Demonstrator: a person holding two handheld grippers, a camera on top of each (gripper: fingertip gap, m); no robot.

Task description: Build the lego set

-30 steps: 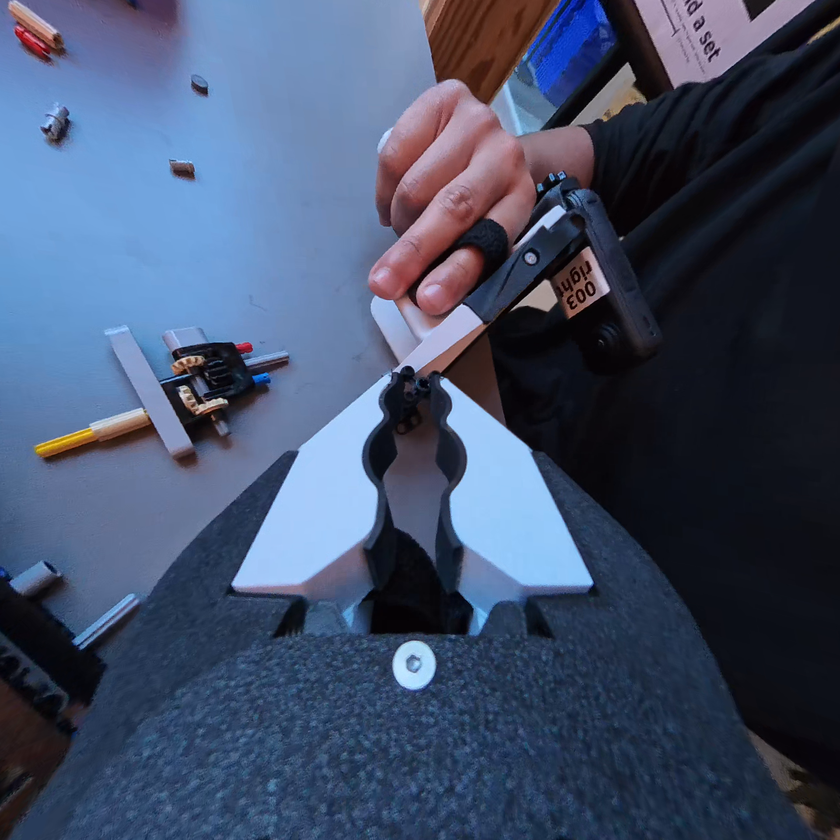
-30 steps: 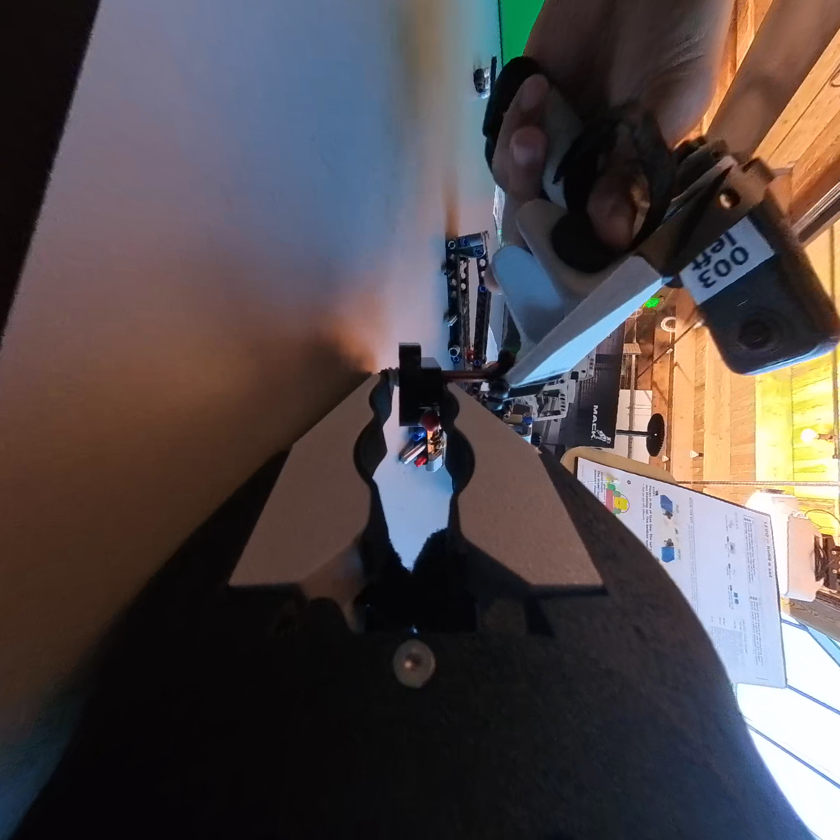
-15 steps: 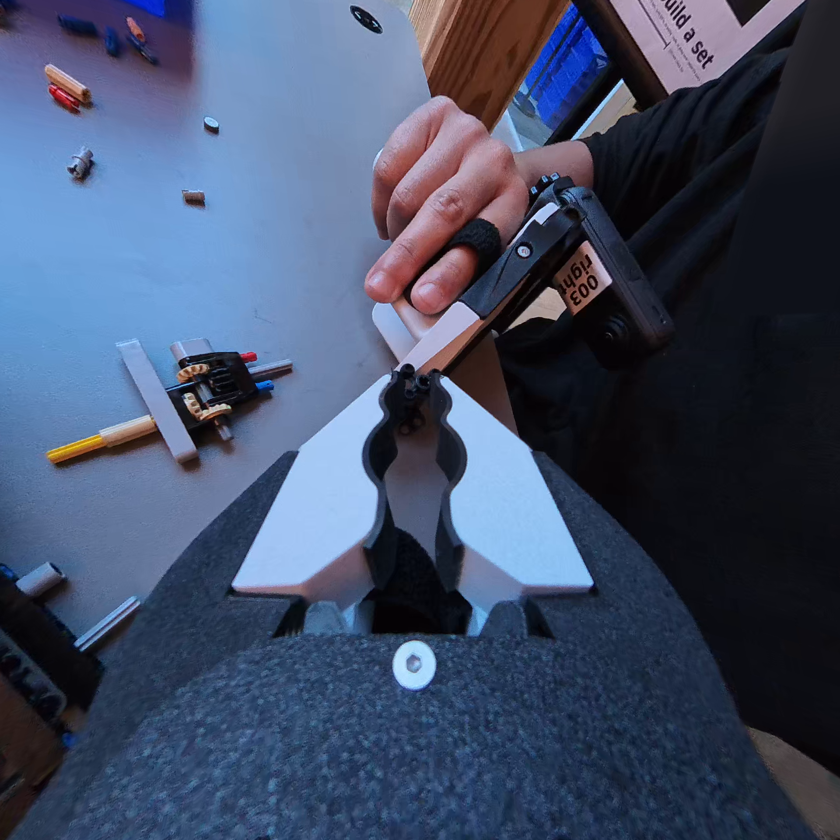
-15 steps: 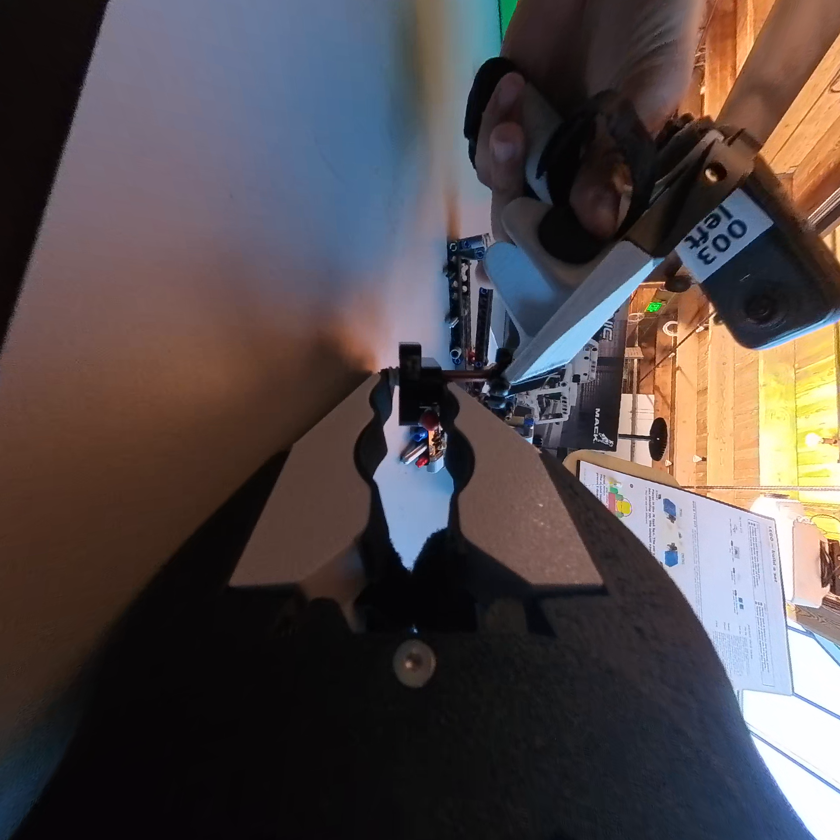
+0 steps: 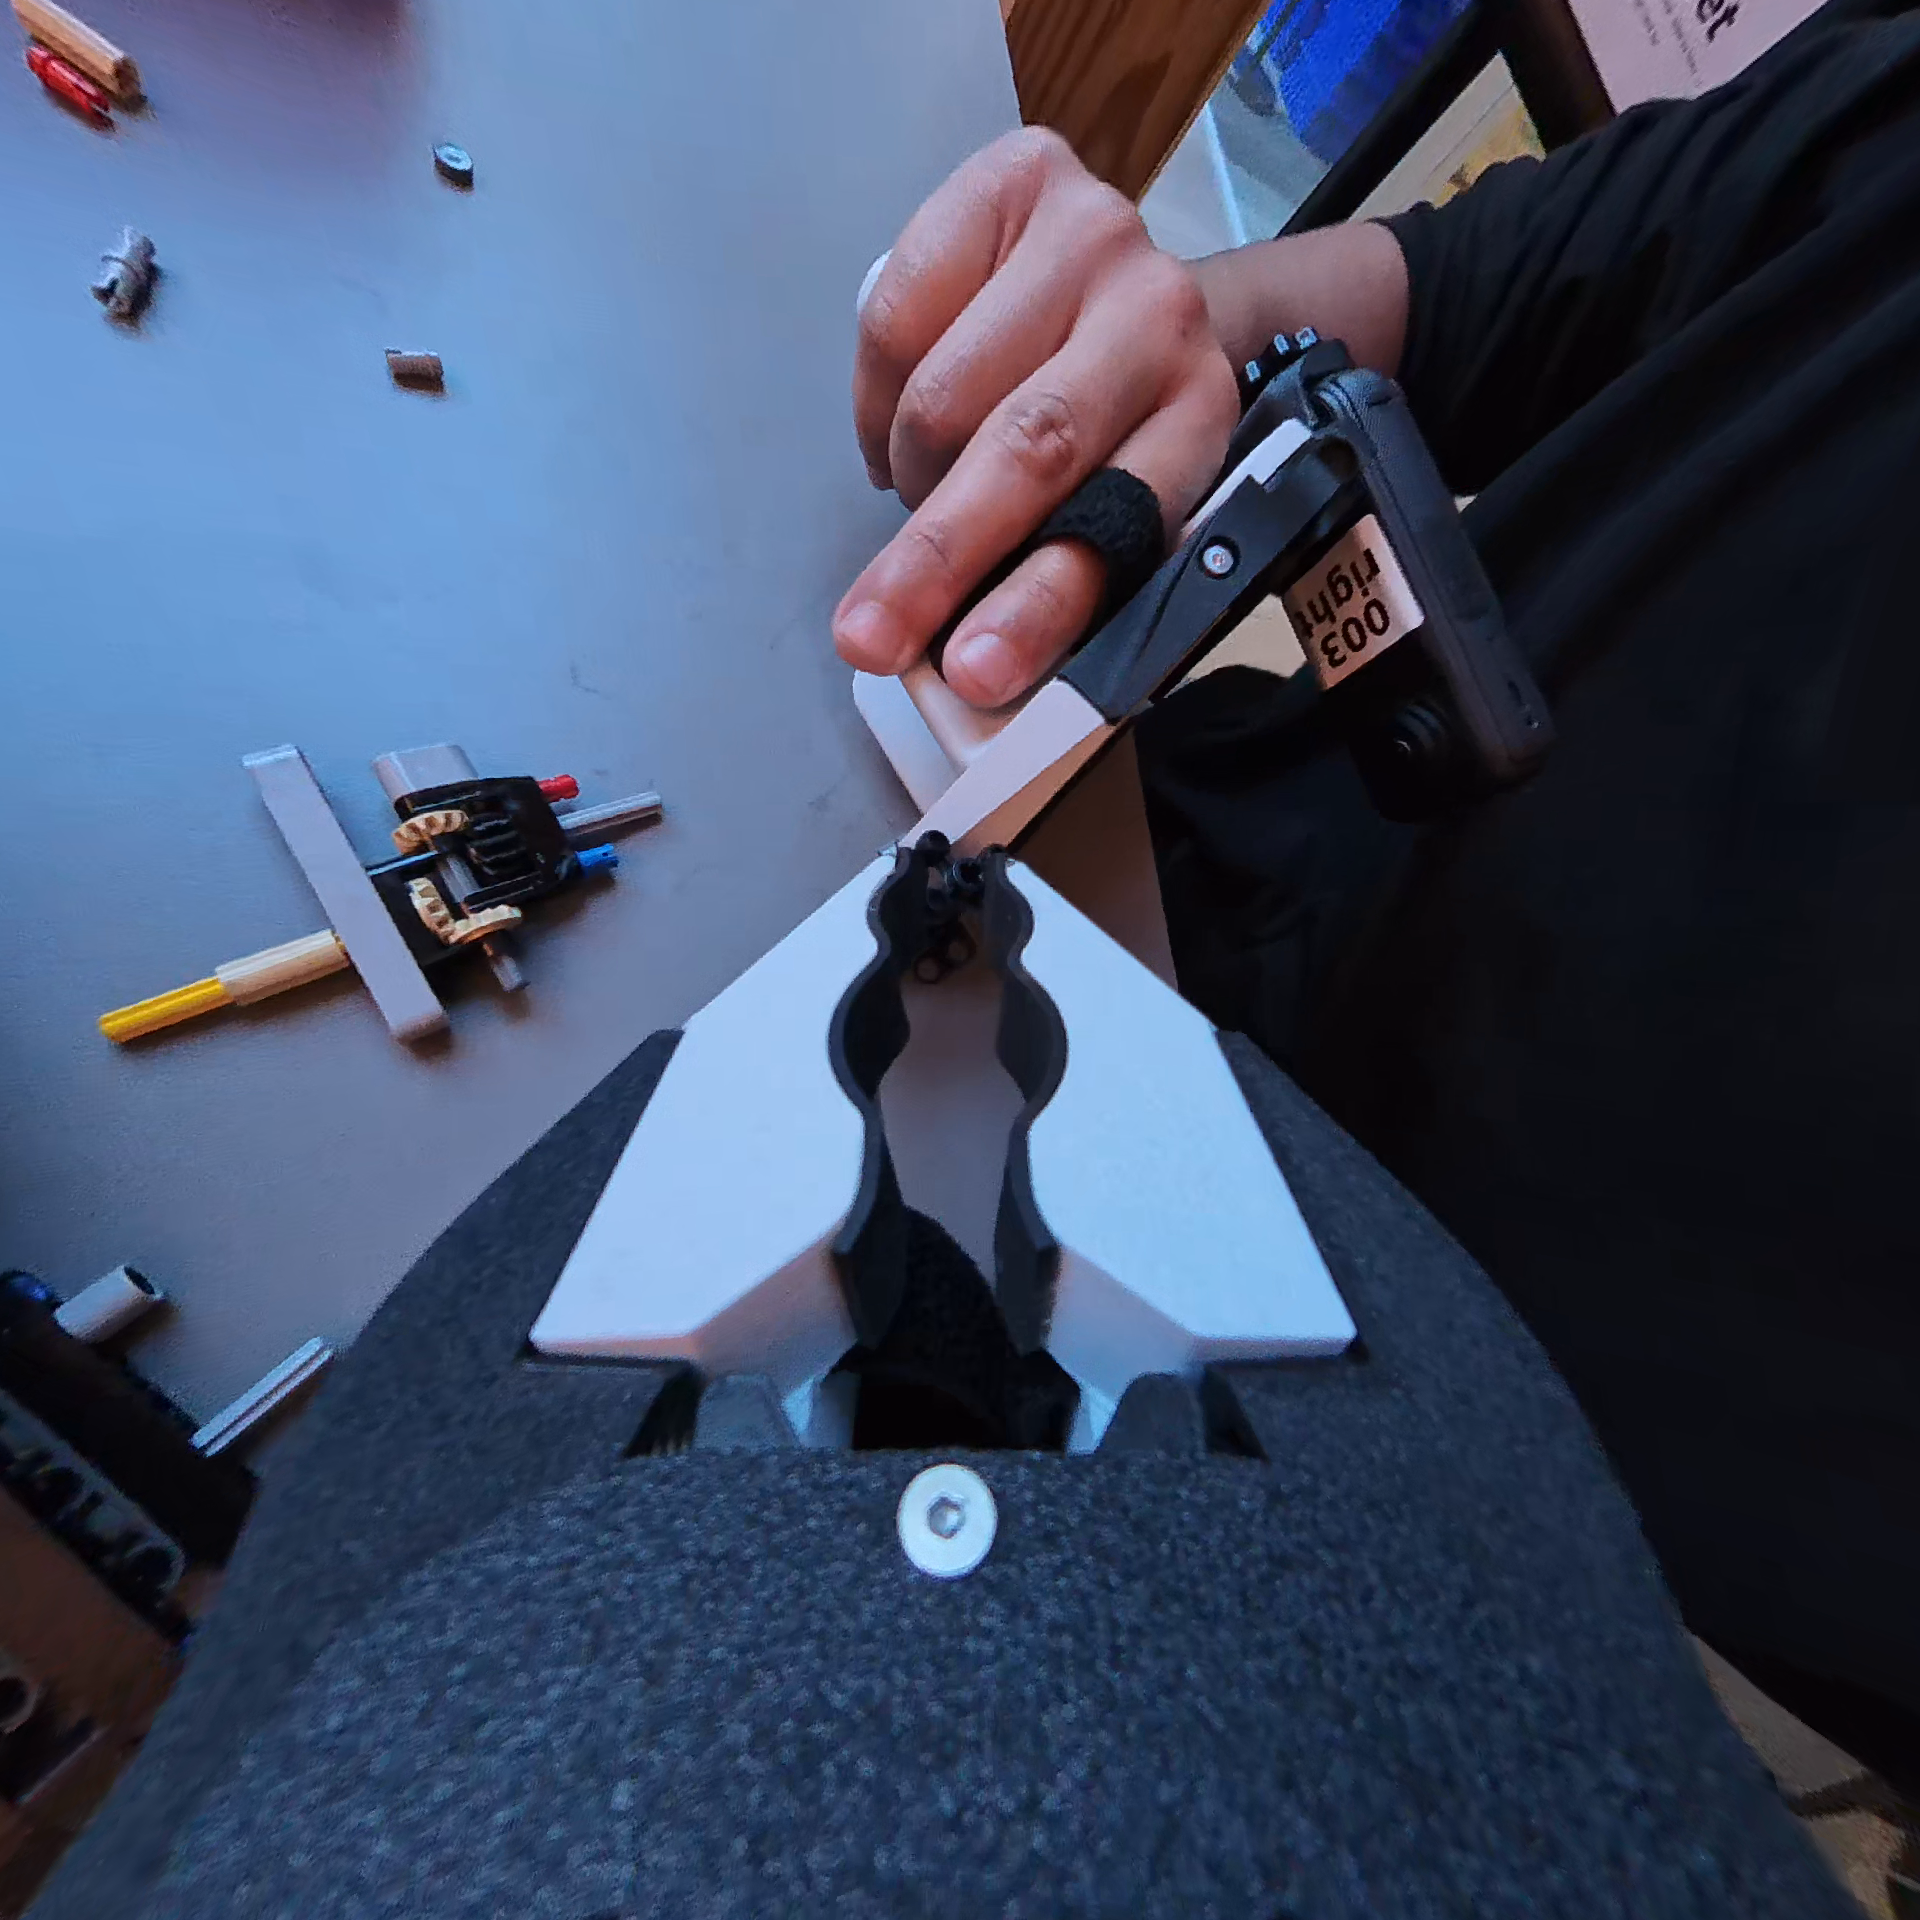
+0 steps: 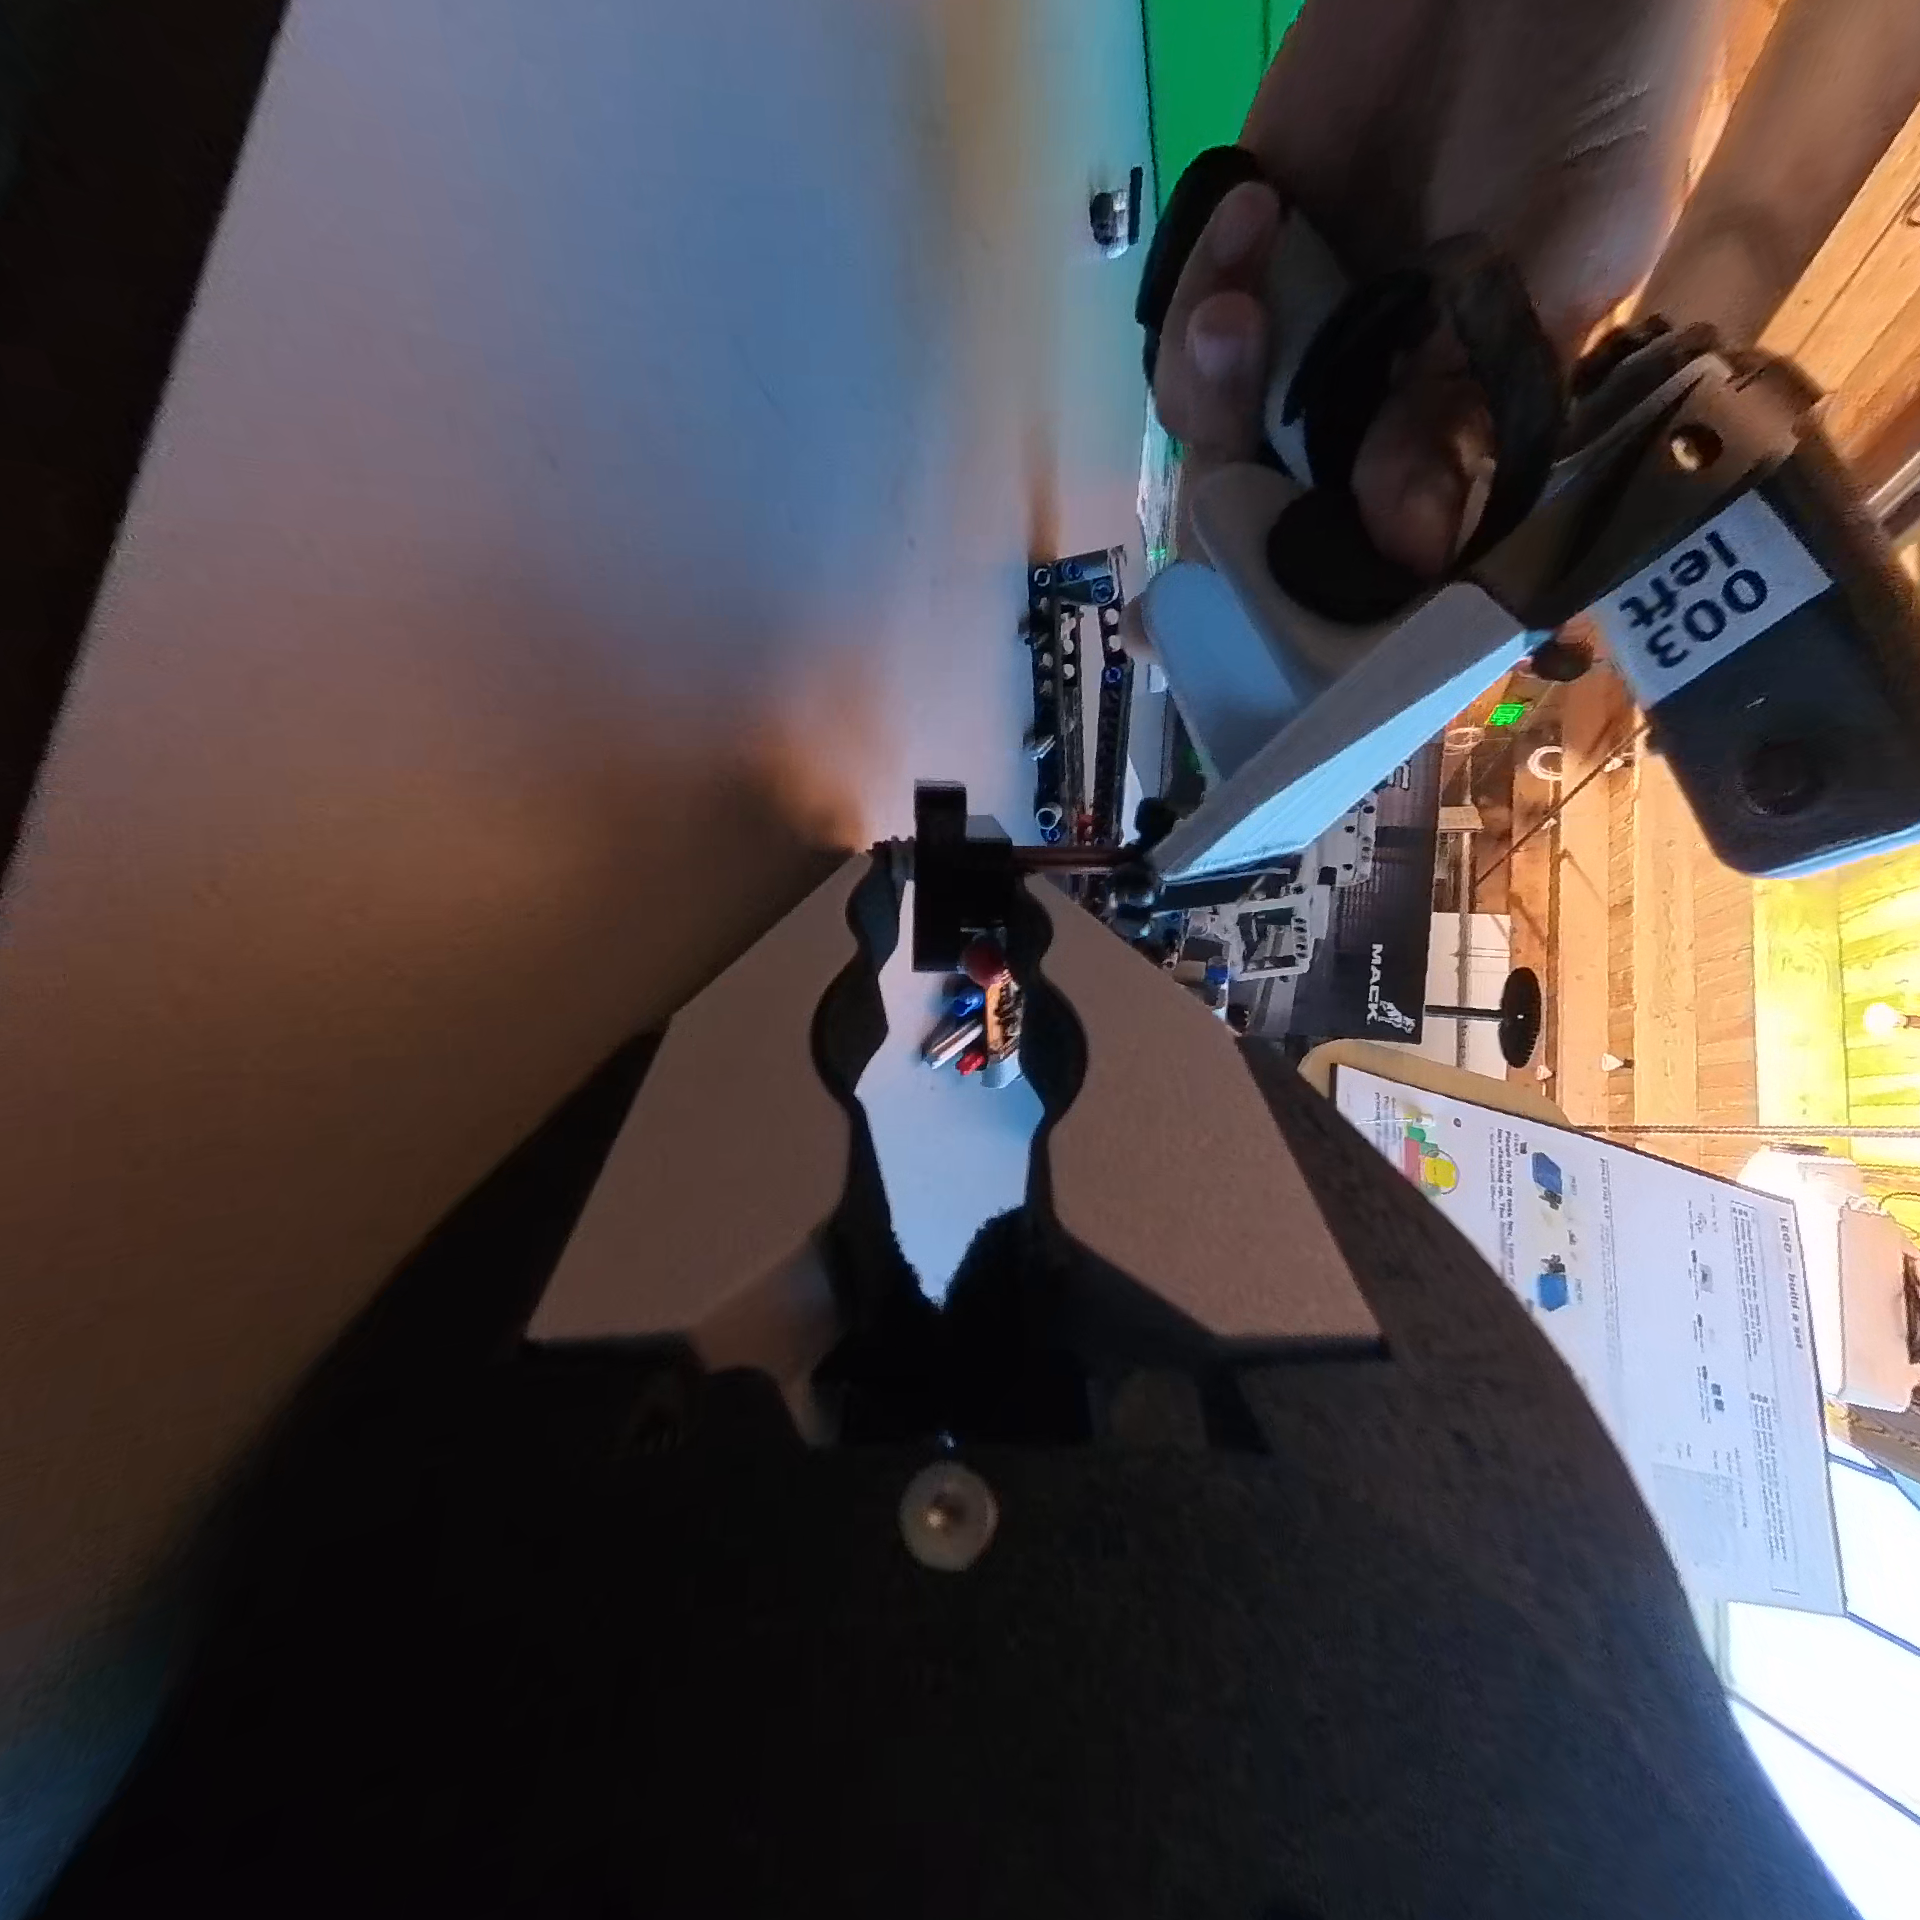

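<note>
In the right wrist view my right gripper (image 6: 951, 878) is shut on a small black brick (image 6: 961, 914), held in the air above the table. A thin dark axle (image 6: 1070, 857) runs from that brick to the tips of my left gripper (image 6: 1153, 862). In the left wrist view my left gripper (image 5: 945, 868) is shut on the small dark end of the axle piece (image 5: 948, 894), tip to tip with the right gripper (image 5: 1013, 774). A partial build (image 5: 457, 873) with a grey beam, black frame, tan gears and a yellow axle lies on the table to the left.
Loose pins (image 5: 73, 52), a grey connector (image 5: 125, 272) and small bits (image 5: 416, 366) lie on the grey table. Black beams (image 5: 62, 1455) and a grey tube (image 5: 109, 1299) sit at the lower left. A long black beam frame (image 6: 1081, 686), the set's box (image 6: 1340, 935) and an instruction sheet (image 6: 1621, 1351) lie beyond. Less than 4 cm separates the two grippers' tips.
Both grippers keep their hold and stay tip to tip. The joined pieces and both hands have only swayed slightly; the parts on the table have not moved.
</note>
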